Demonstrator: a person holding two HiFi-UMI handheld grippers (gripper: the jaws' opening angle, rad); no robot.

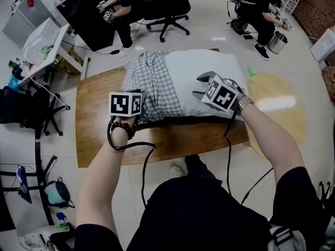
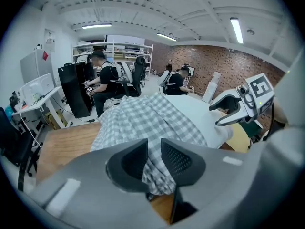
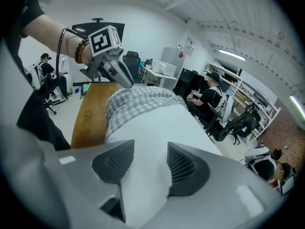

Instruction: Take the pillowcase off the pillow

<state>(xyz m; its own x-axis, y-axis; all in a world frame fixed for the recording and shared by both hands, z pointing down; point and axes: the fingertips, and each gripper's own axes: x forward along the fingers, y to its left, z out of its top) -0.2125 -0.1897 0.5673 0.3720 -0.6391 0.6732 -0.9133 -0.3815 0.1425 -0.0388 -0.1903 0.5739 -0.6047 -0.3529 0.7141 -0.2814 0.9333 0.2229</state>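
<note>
left gripper [image 2: 155, 160] nipped narrow on the checked pillowcase [image 1: 149, 82], which is bunched over the left half of the pillow [image 1: 183, 72] on the table [image 1: 94, 135]. right gripper [image 3: 150, 163] stands wide, loosely astride the bare pillow corner. advice: pin the pillow firmly, then draw the cloth straight off leftward.

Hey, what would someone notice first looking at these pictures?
A white pillow lies on a wooden table, its checked pillowcase bunched over the left half in the head view. The left gripper pinches the pillowcase's near edge; the right gripper is open over the bare pillow.
</note>
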